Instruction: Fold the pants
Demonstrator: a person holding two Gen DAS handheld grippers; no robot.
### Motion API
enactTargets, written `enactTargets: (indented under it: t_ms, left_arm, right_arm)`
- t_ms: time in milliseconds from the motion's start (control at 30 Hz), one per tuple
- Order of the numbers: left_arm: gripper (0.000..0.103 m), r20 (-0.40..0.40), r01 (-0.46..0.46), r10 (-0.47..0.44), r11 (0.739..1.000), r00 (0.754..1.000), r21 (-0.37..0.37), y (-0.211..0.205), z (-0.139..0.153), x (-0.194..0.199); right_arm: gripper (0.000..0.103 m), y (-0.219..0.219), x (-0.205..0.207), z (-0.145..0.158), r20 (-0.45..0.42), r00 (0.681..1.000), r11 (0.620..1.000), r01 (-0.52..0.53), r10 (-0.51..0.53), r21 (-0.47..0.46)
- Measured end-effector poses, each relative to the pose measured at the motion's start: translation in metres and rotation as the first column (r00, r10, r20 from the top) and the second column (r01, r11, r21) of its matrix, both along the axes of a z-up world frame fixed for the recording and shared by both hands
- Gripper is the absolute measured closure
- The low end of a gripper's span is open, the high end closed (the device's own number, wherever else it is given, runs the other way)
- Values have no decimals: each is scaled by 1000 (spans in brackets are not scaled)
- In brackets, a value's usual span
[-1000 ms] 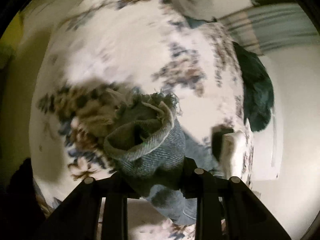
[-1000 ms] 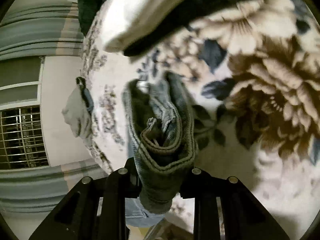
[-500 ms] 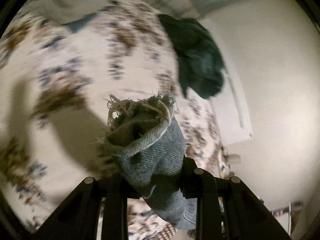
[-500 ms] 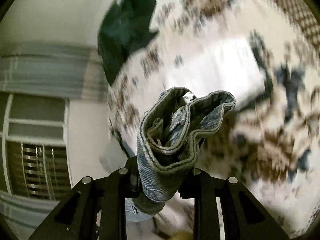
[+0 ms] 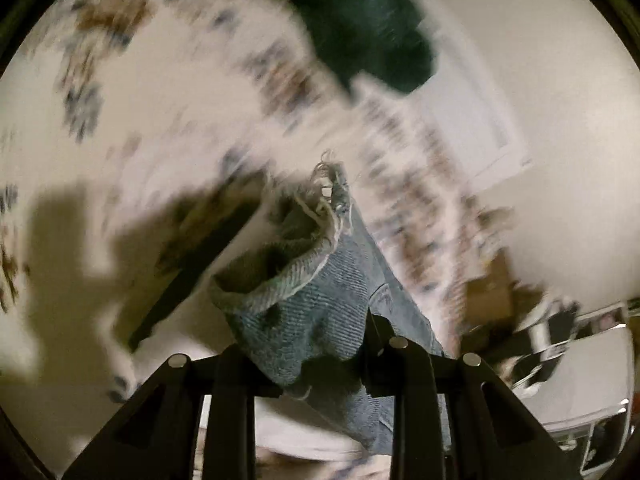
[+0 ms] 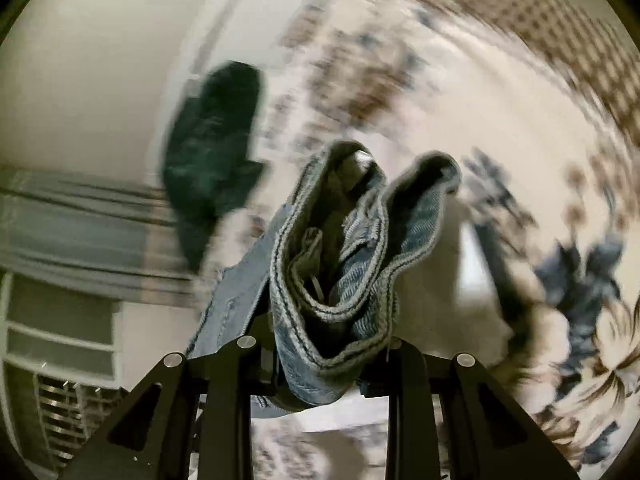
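Note:
Blue denim pants are held in the air by both grippers. In the left wrist view my left gripper (image 5: 312,360) is shut on a frayed hem end of the pants (image 5: 304,304), and denim hangs down past the fingers. In the right wrist view my right gripper (image 6: 324,364) is shut on a bunched, stitched edge of the pants (image 6: 344,272), with more denim trailing to the left below. Both views are blurred by motion. The cloth between the two grips is hidden.
A floral bedspread (image 5: 168,128) (image 6: 500,128) lies below. A dark green garment (image 5: 372,28) (image 6: 212,160) lies at its edge by a white wall. A window with grille and grey curtain (image 6: 60,240) are at the left. Clutter (image 5: 540,320) sits at the right.
Both grippers have swung and lifted with the pants still gripped. The bedspread has slid away in both views and the wall and green garment have come in.

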State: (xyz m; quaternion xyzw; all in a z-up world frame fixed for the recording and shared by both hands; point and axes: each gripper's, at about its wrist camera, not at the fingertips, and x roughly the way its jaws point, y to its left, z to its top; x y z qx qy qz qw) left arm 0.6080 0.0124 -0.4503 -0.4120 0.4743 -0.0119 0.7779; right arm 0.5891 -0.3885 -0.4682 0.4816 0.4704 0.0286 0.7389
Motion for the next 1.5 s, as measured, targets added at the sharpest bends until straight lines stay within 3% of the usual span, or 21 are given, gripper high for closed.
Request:
enactTargets:
  t_ms: [67,167,433,500,567,633,667,733,767,900,1033,1067,1167,1400,1500]
  left_arm:
    - [79,-46,-4,3,1000,999,-14,3,-32,-13]
    - [79,-22,16,-15,1000,1000,4,1,-38,-25]
    - [72,-48,41,-42,999,998,-13,8,-33,-28]
    - [69,-46,64,-63,998,997,17,8,-22,-34]
    - [63,-53,85,-80,992,995,93,5,-11,-37]
    - [49,-68,117,-105,974,992,195,1,4,-42]
    - [34,-74,130,-115,964,991,232,0,10,-44]
    - [21,-76,166,-149,934,986,318,-5,26,-49]
    - [21,-71,182,-167,918,983,352,-7,33,-51]
    - [16,-78,255,-255,795,964,550,-26,74,-69]
    - [15,-84,281,-301,706,950,650,-37,110,-89]
    - [15,-79,282,-310,694,947,663,-39,119,-95]
    - [15,-56,274,-331,661,942,698,-43,149,-117]
    - [15,9,226,-349,628,937,745,-53,224,-179]
    - [15,43,199,-349,625,936,755,-54,253,-209]
  right_arm:
    - [76,0,-14,-34,-39,999,1000,28,-27,10]
    - [76,-2,-26,-55,-47,997,998,58,-56,37]
    - [71,11,-19,-47,-77,996,996,-38,32,-81]
    - [65,18,-19,-40,-100,993,987,-79,65,-143]
    - [60,20,-27,-34,-121,989,973,-105,81,-206]
    - [55,25,-35,-21,-146,986,953,-124,87,-276]
    - [54,29,-38,-12,-164,983,932,-139,88,-334]
    - [44,38,-50,8,-161,982,886,-161,100,-435]
    - [35,44,-54,19,-163,981,854,-174,106,-491]
    - [5,74,-72,66,-175,975,718,-218,136,-661]
    - [2,94,-97,113,-154,980,608,-201,129,-768]
    - [2,97,-106,125,-146,981,588,-191,124,-786]
    - [1,104,-133,164,-120,986,565,-165,117,-809]
    - [1,111,-201,249,-35,989,563,-113,146,-819]
    - [1,115,-233,285,3,985,555,-96,174,-826]
